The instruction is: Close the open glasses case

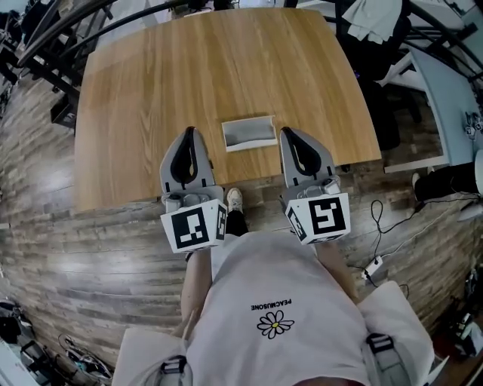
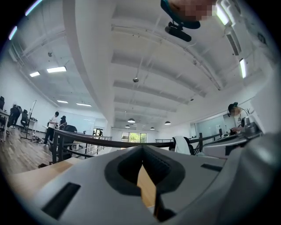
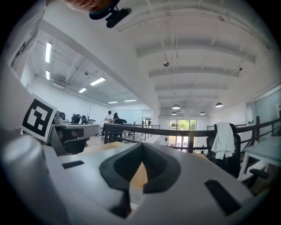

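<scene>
The glasses case (image 1: 248, 133) is a pale grey-white box lying open near the front edge of the wooden table (image 1: 226, 68). My left gripper (image 1: 190, 133) is just left of the case and my right gripper (image 1: 286, 133) is just right of it. They flank it without touching. Each points away from me over the table's edge. Both have their jaws shut with nothing between them. In the left gripper view (image 2: 142, 149) and the right gripper view (image 3: 143, 147) the tips meet. Only a sliver of tabletop shows past them, and the case is hidden.
A black railing (image 1: 53, 38) runs past the table's far left. A dark chair draped with white cloth (image 1: 373, 22) stands at the far right, beside a grey desk (image 1: 445, 98). Cables (image 1: 377, 226) lie on the plank floor to my right.
</scene>
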`<act>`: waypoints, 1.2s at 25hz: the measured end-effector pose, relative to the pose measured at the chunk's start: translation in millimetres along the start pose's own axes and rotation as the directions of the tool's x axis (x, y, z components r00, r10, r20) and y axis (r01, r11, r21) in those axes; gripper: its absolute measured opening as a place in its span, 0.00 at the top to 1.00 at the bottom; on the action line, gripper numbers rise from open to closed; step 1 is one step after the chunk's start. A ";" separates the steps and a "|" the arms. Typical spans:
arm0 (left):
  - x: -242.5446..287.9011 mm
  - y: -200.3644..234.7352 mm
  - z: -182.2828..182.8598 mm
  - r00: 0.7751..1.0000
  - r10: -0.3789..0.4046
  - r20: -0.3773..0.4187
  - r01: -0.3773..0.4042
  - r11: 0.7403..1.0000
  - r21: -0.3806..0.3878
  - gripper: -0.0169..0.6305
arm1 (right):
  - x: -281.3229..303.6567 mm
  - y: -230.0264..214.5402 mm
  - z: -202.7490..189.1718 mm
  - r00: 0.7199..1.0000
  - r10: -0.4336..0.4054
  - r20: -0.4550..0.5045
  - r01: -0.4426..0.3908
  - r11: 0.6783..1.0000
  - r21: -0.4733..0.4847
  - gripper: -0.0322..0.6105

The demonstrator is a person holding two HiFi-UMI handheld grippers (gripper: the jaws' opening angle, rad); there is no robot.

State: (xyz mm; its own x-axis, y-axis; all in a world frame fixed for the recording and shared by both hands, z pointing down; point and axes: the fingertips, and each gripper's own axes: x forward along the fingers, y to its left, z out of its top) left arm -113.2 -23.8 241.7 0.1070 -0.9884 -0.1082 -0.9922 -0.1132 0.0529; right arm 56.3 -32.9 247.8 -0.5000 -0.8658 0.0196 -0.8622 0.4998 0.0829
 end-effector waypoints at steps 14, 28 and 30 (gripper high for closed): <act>111.0 57.8 -27.7 0.997 -0.051 -0.059 0.048 0.998 -0.037 0.95 | 115.8 -23.6 -8.8 0.995 -0.079 -0.065 0.081 0.996 0.023 0.94; 142.5 25.0 -24.2 0.994 -0.076 -0.074 0.078 0.997 0.016 0.95 | 137.7 -49.5 -16.4 0.996 -0.046 -0.070 0.049 0.998 0.033 0.94; 143.7 23.8 -22.9 0.995 -0.074 -0.071 0.076 0.997 0.019 0.95 | 137.7 -51.2 -18.0 0.997 -0.044 -0.070 0.047 0.998 0.041 0.94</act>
State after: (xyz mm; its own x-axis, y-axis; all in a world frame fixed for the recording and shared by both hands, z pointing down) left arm -120.0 -170.9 250.1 0.1849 -0.9819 -0.0407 -0.9822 -0.1860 0.0253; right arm 33.0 -178.1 264.2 -0.4544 -0.8867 0.0861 -0.8874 0.4589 0.0430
